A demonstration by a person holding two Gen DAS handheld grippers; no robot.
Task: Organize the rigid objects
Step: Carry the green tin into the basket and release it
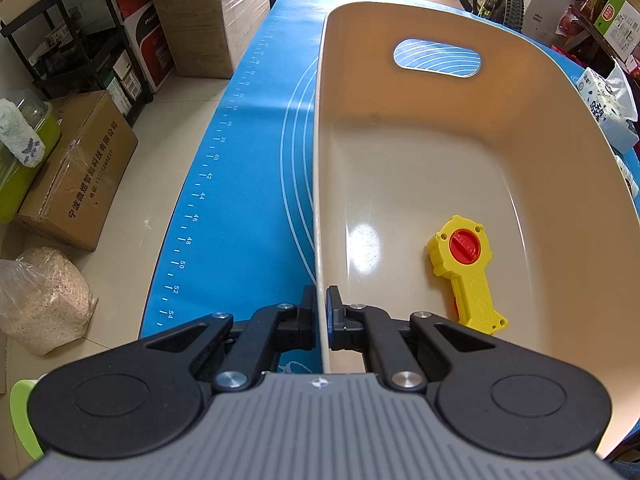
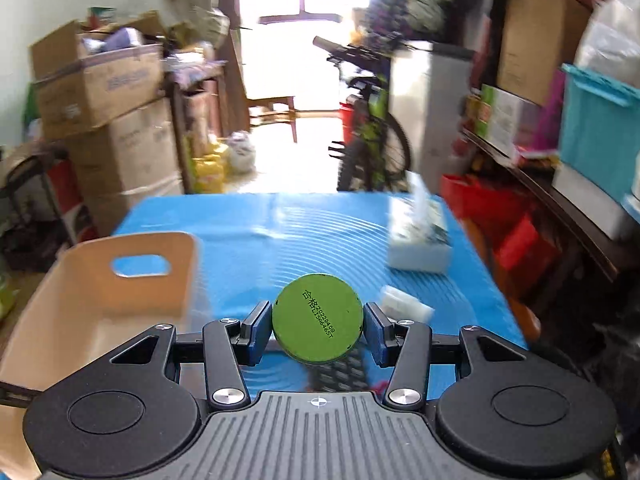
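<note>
Cluttered storage room, cardboard boxes (image 1: 208, 16) stacked upper left, bicycle (image 2: 368, 136) at back centre, blue mat (image 1: 240, 184) covering the table. Left gripper (image 1: 321, 300), bottom centre of left wrist view, jaws nearly together and clamped on the thin rim of the beige bin (image 1: 460, 168); one pad outside the wall, one inside. It points steeply down along the bin's left edge. Yellow toy (image 1: 466, 272) with a red knob lies flat on the bin floor, lower right, apart from the gripper. Right gripper (image 2: 318, 326), bottom centre of right wrist view, jaws about half apart, pressing on both sides of a green can (image 2: 318, 322), round printed end facing the camera. It is tilted moderately down above the mat; background blurred. Bin sits at left of that view, tissue pack (image 2: 418, 240) at right, small white bottle (image 2: 404, 306) lying just right of the can.
</note>
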